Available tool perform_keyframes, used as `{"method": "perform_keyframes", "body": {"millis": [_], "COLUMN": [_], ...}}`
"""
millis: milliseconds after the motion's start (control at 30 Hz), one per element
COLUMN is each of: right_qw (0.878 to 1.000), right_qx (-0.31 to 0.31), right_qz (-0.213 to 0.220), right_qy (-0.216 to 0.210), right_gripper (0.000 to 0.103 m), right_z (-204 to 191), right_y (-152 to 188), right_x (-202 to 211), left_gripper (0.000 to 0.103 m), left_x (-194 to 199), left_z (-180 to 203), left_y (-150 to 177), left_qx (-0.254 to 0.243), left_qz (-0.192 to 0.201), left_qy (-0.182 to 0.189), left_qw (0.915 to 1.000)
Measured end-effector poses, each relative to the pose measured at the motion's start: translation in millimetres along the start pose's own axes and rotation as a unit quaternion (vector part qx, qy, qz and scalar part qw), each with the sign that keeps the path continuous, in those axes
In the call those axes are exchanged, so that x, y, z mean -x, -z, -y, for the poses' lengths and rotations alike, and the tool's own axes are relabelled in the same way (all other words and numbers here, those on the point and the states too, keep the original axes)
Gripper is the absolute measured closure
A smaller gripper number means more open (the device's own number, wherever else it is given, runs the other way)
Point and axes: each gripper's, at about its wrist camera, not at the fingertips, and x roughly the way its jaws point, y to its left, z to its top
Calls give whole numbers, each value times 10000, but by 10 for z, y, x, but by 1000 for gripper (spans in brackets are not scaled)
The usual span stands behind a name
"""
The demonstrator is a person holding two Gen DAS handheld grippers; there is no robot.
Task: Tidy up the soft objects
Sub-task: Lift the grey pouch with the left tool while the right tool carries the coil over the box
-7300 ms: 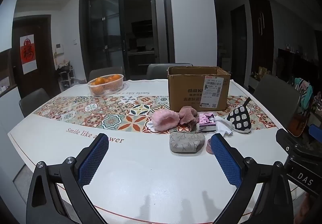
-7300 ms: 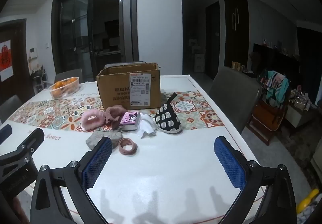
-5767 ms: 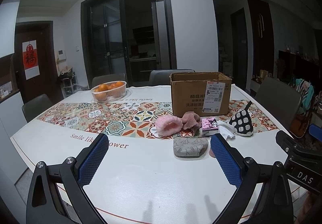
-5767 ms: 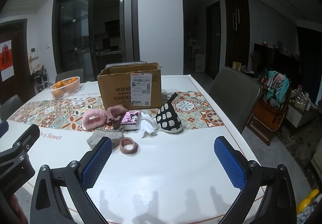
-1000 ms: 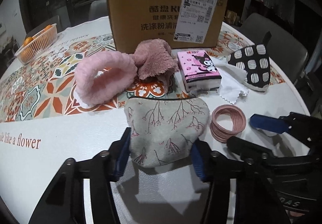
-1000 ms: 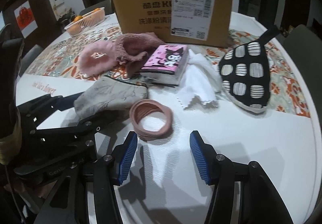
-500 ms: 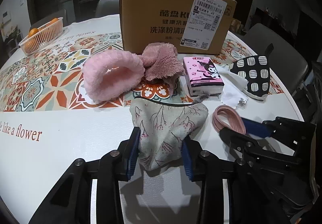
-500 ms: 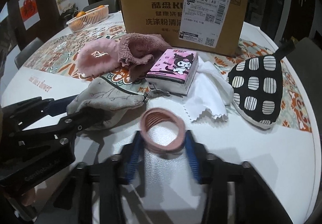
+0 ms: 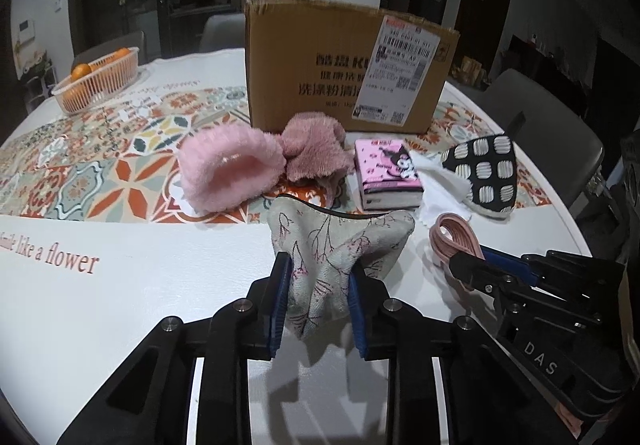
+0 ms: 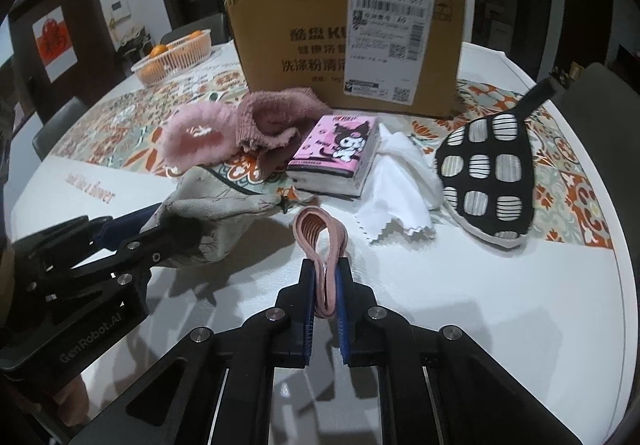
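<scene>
My left gripper [image 9: 318,273] pinches a grey floral pouch [image 9: 340,237], bunched and raised off the table; its jaws are closing on the fabric. The right gripper [image 10: 325,269] squeezes a bundle of pink hair ties [image 10: 320,225] into a narrow upright loop, its jaws likewise closing with the ties between them. In the right wrist view the left gripper [image 10: 160,229] and the pouch [image 10: 216,209] sit to the left. In the left wrist view the right gripper [image 9: 472,265] and the hair ties [image 9: 454,241] lie to the right. Behind stands an open cardboard box [image 9: 344,65].
Before the box lie a pink fluffy band [image 9: 228,173], a mauve towel [image 9: 316,153], a pink tissue pack [image 9: 388,169], a white cloth [image 9: 440,189] and a black checked mitt [image 9: 484,173]. A basket of oranges [image 9: 96,85] stands far left. Chairs ring the white table [image 9: 120,305].
Both grippers have closed: the left bunched the pouch and lifted it a little, the right squeezed the flat ring of hair ties into an upright loop.
</scene>
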Motion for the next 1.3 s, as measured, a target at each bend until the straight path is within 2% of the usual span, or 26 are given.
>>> {"method": "perform_keyframes", "body": {"millis": [300,633,1300], "right_qw": [9988,9944,9817], "right_qx": [-124,-157,-169], "right_qz": [461,1031,1883], "right_qy": [-62,-188,-228], "right_gripper": [92,92,92], "right_z": [19,-4,65], "right_y": [-92,-375,-1004], "right_x": [435,823,1093], "left_gripper": [77,77,77], "left_x": [394,758,935], "left_z": [54,94,134], "left_y": [-113,-424,-1167], "left_qx": [131,107,-130], "left_qz": [494,1091,1929], "left_qy": [-69,-63,-44], "left_qw": [9987,9940,9811]}}
